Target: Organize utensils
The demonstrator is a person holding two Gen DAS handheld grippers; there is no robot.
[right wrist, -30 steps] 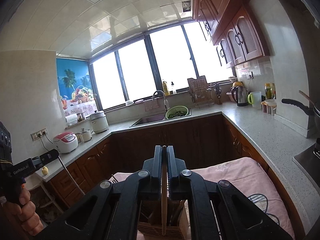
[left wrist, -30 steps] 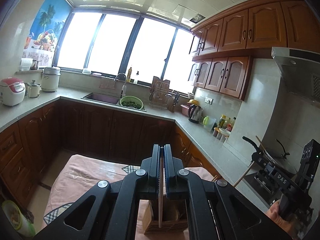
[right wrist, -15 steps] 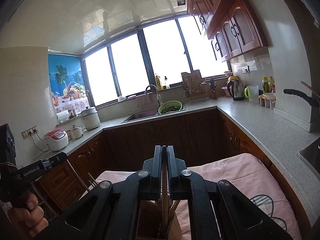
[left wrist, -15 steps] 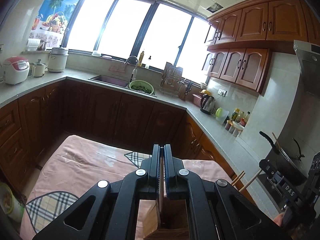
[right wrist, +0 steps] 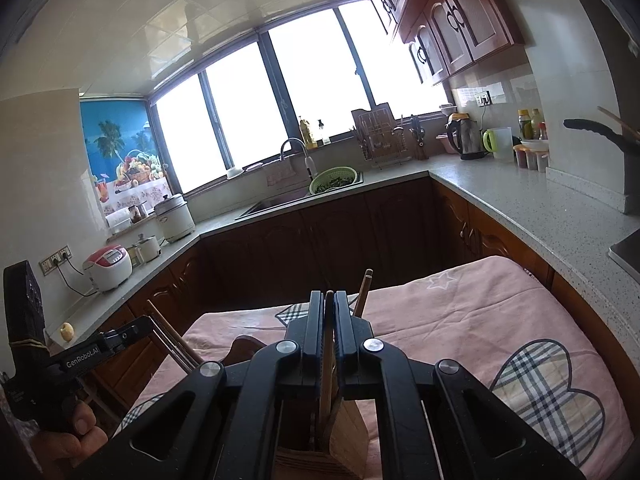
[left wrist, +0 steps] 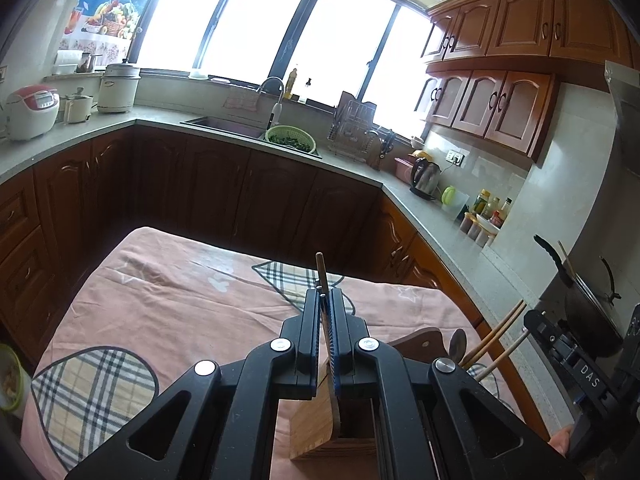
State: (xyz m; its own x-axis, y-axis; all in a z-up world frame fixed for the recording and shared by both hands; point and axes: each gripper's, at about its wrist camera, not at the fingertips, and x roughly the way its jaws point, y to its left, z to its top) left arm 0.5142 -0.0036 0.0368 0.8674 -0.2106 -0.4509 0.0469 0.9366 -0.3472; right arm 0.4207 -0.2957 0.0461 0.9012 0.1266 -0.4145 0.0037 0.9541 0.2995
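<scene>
Matte black plastic left gripper (left wrist: 326, 312) and right gripper (right wrist: 329, 312) carry silver round screws; white "GenRobot.AI" and "DAS" lettering; bare-skinned hand (right wrist: 76, 436).

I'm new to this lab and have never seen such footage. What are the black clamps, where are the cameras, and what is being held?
There is no robot here: a person holds a handheld gripper in each hand. Each picture comes from a fisheye camera on one gripper, looking forward along its two fingers. In the left view, the left gripper is shut on a thin wooden utensil. In the right view, the right gripper is shut on another wooden stick. Both hang over a wooden holder standing on a table with a pink cloth. More utensils already stand in it. The kitchen counter lies behind.
</scene>
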